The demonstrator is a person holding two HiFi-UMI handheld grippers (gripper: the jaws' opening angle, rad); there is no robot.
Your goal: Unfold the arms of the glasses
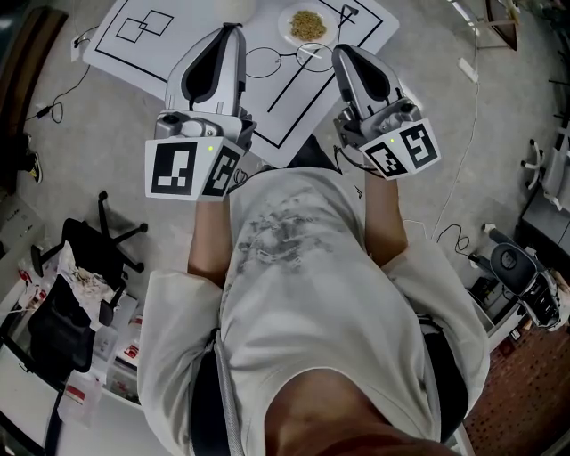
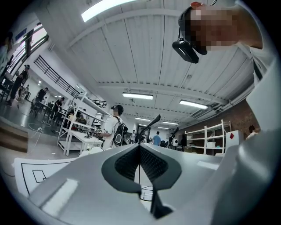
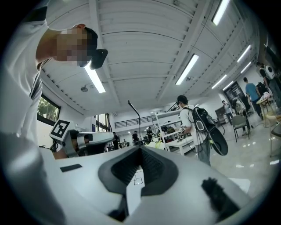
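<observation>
Thin round wire glasses (image 1: 283,60) hang in the air between my two grippers, above a white mat (image 1: 178,49) with black lines. My left gripper (image 1: 235,28) is shut on one arm of the glasses. In the left gripper view that dark arm (image 2: 150,124) sticks up out of the closed jaws, and a lens ring (image 2: 147,193) shows below. On the other side, my right gripper (image 1: 339,52) is shut on the second arm, a thin wire (image 3: 135,115) rising from its jaws. Where the arms join the frame is too small to make out.
A white plate (image 1: 306,24) of yellow food sits on the mat just beyond the glasses. An office chair (image 1: 89,245) and a cluttered desk (image 1: 62,356) are at the lower left. People and shelving (image 2: 77,127) stand around the room.
</observation>
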